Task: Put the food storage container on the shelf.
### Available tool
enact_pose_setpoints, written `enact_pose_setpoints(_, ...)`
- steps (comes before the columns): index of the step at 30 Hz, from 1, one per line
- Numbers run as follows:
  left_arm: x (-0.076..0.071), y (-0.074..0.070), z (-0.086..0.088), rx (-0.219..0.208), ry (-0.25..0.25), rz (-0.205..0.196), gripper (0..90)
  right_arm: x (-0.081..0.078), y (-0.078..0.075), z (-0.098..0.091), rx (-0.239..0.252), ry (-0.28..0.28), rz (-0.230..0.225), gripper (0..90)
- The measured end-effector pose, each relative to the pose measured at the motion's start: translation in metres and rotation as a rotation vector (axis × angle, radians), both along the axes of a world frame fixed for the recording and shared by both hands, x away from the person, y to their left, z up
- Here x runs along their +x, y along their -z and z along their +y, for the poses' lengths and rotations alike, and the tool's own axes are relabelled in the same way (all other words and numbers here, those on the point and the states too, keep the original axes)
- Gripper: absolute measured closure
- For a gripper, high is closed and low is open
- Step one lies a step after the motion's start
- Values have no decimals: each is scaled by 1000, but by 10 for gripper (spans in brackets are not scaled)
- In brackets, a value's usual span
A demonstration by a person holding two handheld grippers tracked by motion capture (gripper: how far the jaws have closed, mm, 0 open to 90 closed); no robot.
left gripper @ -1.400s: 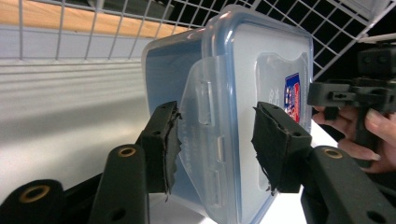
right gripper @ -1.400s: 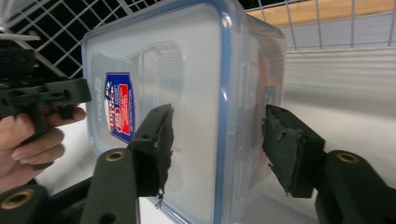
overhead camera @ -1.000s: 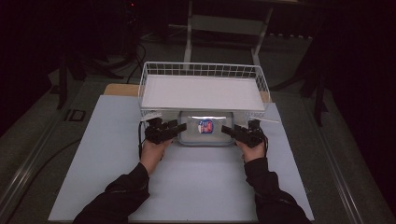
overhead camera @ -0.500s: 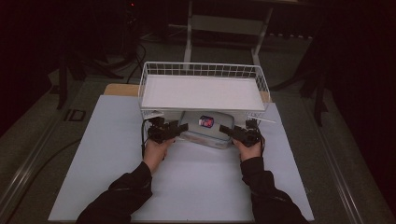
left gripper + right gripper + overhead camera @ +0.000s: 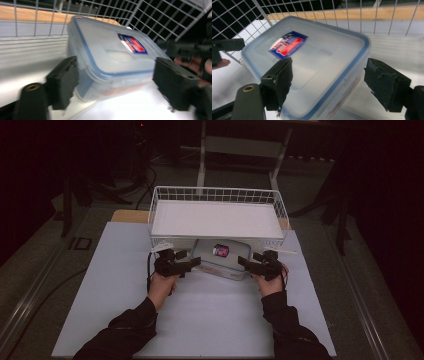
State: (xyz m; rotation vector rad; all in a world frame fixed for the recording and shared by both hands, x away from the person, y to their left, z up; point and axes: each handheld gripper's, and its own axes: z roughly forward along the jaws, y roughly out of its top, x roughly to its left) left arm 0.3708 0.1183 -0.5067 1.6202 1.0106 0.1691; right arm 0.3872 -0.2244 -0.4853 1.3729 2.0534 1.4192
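A clear plastic food container with a blue-rimmed lid and a red and blue sticker lies on the white table mat, partly under the white wire basket. My left gripper is at its left end. Its jaws have just been opening and now stand wide around one corner of the container, clear of its sides. My right gripper is at the right end. Its jaws have just been closing a little but remain apart, with another corner of the container between them and unpressed.
The raised wire basket has a flat white floor and overhangs the back half of the container. A wooden board shows behind the mat. Dark floor and a metal stand lie beyond the table.
The left jaws have widened around the container's corner. The container has shifted slightly between the two grippers and lies a little skewed on the mat. Both hands stay close to where they were.
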Motion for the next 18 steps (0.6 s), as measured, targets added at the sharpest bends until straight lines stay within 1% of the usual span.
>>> enact_pose_setpoints(1,-3,-1,0,9,15,0,140,-4,-4,2,-11,-6,-17,248)
enact_pose_setpoints(2,-7,-1,0,4,26,-4,129,-8,-7,3,-18,-7,-35,265)
enact_pose_setpoints(3,-11,-2,-1,12,45,-1,86,-12,-10,4,-13,-15,-46,303)
enact_pose_setpoints(4,-16,-2,-2,31,64,4,26,-16,-13,6,-10,-26,-54,321)
enact_pose_setpoints(5,-20,-3,-3,41,77,2,1,-20,-15,8,-5,-37,-58,336)
enact_pose_setpoints(7,-29,-4,-3,50,98,8,1,-28,-18,14,0,-72,-66,398)
enact_pose_setpoints(8,-34,-5,-2,53,110,1,1,-31,-18,16,-2,-81,-68,412)
enact_pose_setpoints(9,-40,-7,-2,60,119,-9,1,-35,-18,20,-5,-93,-69,450)
enact_pose_setpoints(10,-44,-8,-1,65,123,-19,1,-40,-17,24,-2,-121,-65,515)
enact_pose_setpoints(12,-52,-10,0,64,123,-28,1,-44,-14,29,-4,-172,-52,641)
enact_pose_setpoints(13,-55,-10,0,66,128,-25,1,-46,-12,33,-5,-200,-45,729)
enact_pose_setpoints(14,-59,-9,0,65,125,-20,1,-47,-9,35,-2,-217,-31,787)
enact_pose_setpoints(15,-64,-7,-1,77,128,-10,1,-49,-6,38,-9,-229,-19,836)
enact_pose_setpoints(16,-68,-5,-1,72,131,-6,1,-50,-2,42,-28,-243,-11,897)
enact_pose_setpoints(18,-74,-1,-2,89,131,-1,1,-51,3,46,-51,-250,0,899)
